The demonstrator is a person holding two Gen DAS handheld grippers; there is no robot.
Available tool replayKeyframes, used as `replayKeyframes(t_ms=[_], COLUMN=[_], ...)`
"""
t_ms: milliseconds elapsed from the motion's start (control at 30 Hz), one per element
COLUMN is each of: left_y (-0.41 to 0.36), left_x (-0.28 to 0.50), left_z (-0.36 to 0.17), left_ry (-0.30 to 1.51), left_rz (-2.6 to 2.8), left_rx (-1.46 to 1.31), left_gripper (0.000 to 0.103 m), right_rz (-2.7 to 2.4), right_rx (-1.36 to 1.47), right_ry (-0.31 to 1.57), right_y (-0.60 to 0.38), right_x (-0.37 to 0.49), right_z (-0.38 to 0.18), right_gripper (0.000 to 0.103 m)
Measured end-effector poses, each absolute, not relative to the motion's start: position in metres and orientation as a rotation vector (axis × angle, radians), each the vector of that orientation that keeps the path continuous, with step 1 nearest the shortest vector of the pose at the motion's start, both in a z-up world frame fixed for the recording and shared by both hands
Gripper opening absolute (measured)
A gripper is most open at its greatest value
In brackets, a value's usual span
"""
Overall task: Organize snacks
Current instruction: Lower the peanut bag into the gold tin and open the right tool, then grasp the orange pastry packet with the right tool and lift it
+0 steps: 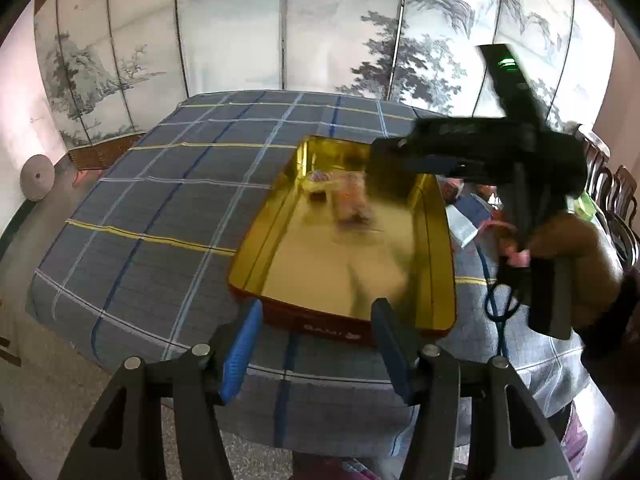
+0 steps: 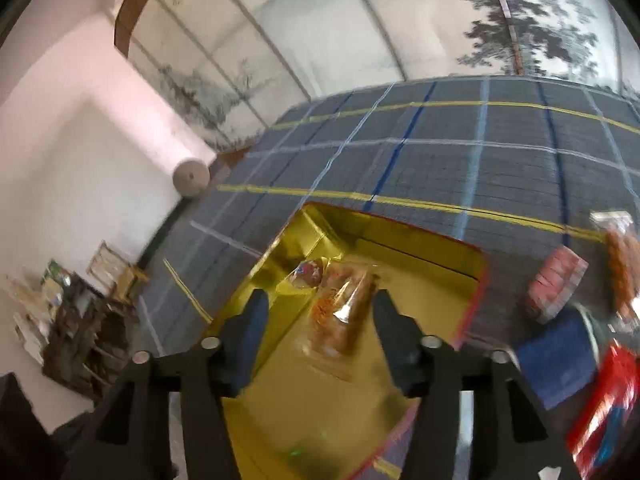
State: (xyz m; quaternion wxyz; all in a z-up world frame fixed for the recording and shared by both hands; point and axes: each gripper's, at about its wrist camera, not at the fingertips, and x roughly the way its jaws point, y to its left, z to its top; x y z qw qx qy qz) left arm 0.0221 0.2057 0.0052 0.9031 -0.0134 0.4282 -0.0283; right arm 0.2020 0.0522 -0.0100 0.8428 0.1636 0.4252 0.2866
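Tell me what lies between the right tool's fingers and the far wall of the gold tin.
In the right wrist view, the open right tool hangs over the gold tin. Ahead of it lie a clear-wrapped orange snack packet and a smaller wrapped snack, then bare gold floor.

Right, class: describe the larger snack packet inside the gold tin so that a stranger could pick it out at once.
Start at the plaid tablecloth and find the open gold tin with the red rim. Two packets lie near its far left corner. The one you want is the long clear packet with orange-brown contents, directly ahead of the right gripper; its neighbour, the small packet, is rounder and sits closer to the corner.
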Motion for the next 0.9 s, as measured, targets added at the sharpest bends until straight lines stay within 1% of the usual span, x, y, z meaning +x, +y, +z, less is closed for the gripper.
replayKeyframes(t_ms=[67,200,300,367,400,467,600,767,900], left_y=[0.202,0.187,0.171,0.157,0.150,0.135,0.112,0.091,0.084], left_x=[0.021,0.018,0.017,0.017,0.018,0.020,0.018,0.015,0.020], left_z=[0.007,0.013,0.013,0.012,0.011,0.009,0.011,0.011,0.006], left_ry=[0.881,0.873,0.876,0.884,0.892,0.915,0.929,0.934,0.959], left_rz=[-0.076,-0.122,-0.168,-0.196,-0.210,-0.239,-0.277,-0.274,-0.272], left_rx=[-0.028,-0.015,0.000,0.008,0.010,0.015,0.029,0.105,0.109], left_gripper=[0.058,0.058,0.058,0.058,0.058,0.058,0.058,0.058,0.058], right_rz=[0.613,0.505,0.373,0.320,0.286,0.265,0.276,0.351,0.444], right_rx=[0.377,0.297,0.190,0.151,0.123,0.075,-0.030,-0.031,-0.077], right_ry=[0.845,0.750,0.760,0.783,0.788,0.824,0.835,0.824,0.829], right_y=[0.021,-0.053,-0.109,-0.135,-0.147,-0.163,-0.166,-0.165,-0.152], right_x=[0.176,0.106,0.061,0.046,0.038,0.033,0.044,0.065,0.084], right_z=[-0.002,0.003,-0.004,-0.009,-0.012,-0.019,-0.028,-0.030,-0.032], right_gripper=[0.053,0.055,0.060,0.061,0.064,0.067,0.067,0.066,0.066])
